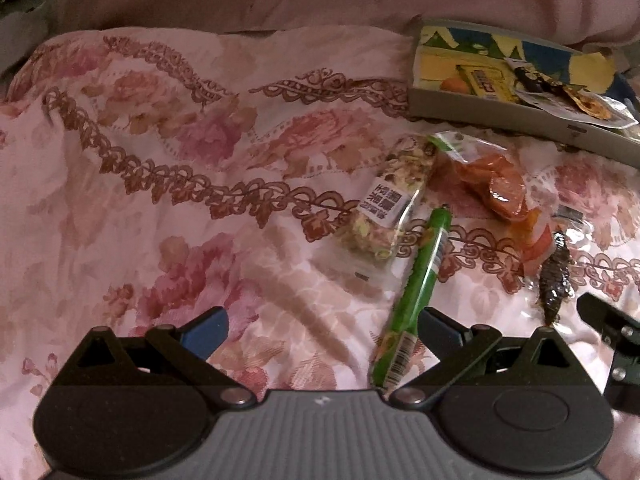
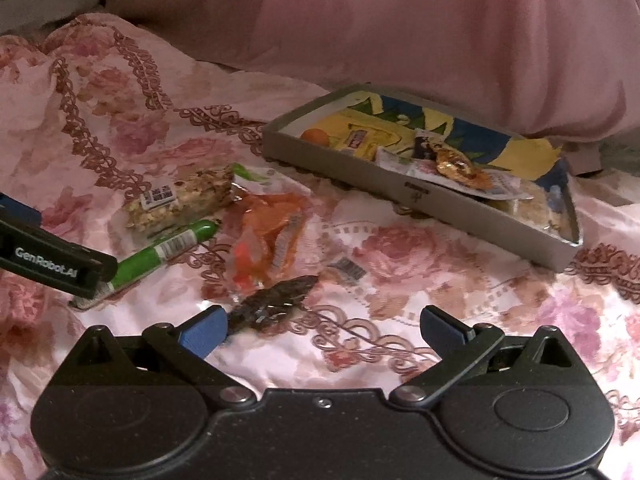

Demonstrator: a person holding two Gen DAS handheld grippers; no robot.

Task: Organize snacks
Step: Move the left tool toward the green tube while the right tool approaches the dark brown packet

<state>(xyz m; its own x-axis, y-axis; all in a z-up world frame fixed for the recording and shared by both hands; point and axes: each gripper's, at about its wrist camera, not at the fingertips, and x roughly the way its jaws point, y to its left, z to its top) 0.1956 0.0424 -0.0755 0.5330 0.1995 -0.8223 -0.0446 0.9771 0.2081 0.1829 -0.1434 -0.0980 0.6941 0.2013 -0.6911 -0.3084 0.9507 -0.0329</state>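
Loose snacks lie on a floral bedspread. A green stick snack (image 1: pixel 420 292) (image 2: pixel 168 248) has its near end just inside the right finger of my open left gripper (image 1: pixel 322 332), which also shows in the right wrist view (image 2: pixel 60 264). Beyond it lie a granola bar (image 1: pixel 384 208) (image 2: pixel 180 200) and an orange packet (image 1: pixel 496 188) (image 2: pixel 268 236). A dark wrapped snack (image 1: pixel 554 280) (image 2: pixel 276 300) lies against the left finger of my open right gripper (image 2: pixel 324 330). Nothing is between that gripper's fingers.
A shallow grey tray (image 1: pixel 480 110) (image 2: pixel 360 178) with a printed yellow and blue liner sits at the back right and holds several wrapped snacks (image 2: pixel 460 168). A pink pillow (image 2: pixel 400 20) rises behind it. A small dark wrapper (image 2: pixel 348 270) lies right of the orange packet.
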